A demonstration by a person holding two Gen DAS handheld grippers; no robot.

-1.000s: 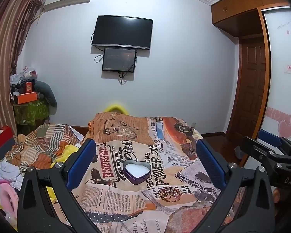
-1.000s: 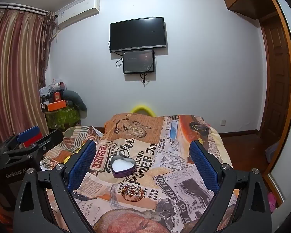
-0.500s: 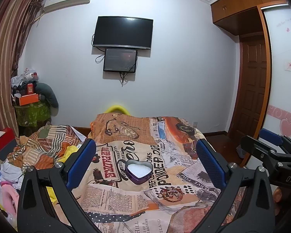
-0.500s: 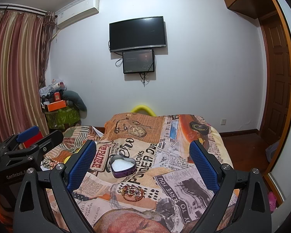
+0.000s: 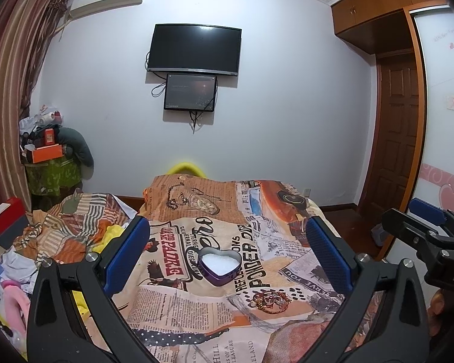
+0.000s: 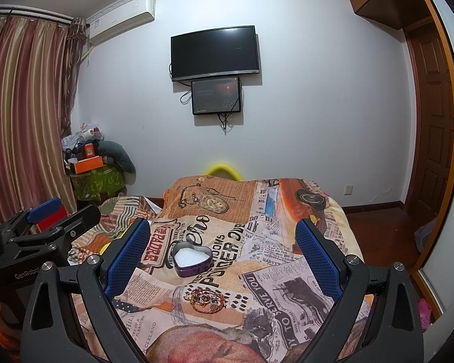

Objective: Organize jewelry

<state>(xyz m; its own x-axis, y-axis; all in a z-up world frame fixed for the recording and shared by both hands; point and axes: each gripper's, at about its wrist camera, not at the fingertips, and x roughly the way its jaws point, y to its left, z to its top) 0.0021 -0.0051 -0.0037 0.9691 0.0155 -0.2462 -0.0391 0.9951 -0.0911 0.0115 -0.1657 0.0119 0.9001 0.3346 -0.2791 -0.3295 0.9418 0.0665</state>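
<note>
Lying on the bedspread (image 5: 196,302) ahead of both wide-open tongs (image 5: 227,251) (image 6: 224,248) — gold jewelry (image 6: 205,299), just before the heart tin (image 6: 192,260).

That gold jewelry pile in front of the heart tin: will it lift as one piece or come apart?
The gold jewelry pile looks like tangled loose bangles, so it probably sags and may shed pieces. It looks light, and lies on soft bedspread, so a push likely drags fabric. The heart-shaped tin sits just beyond.

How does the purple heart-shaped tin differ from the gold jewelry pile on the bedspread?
The purple heart-shaped tin is a rigid walled container with white filling; the gold jewelry pile is a loose, flat tangle with coloured stones. The tin lies farther from the grippers, the pile nearer. The tin looks larger than the pile. Both rest untouched on the newspaper-print bedspread.
</note>
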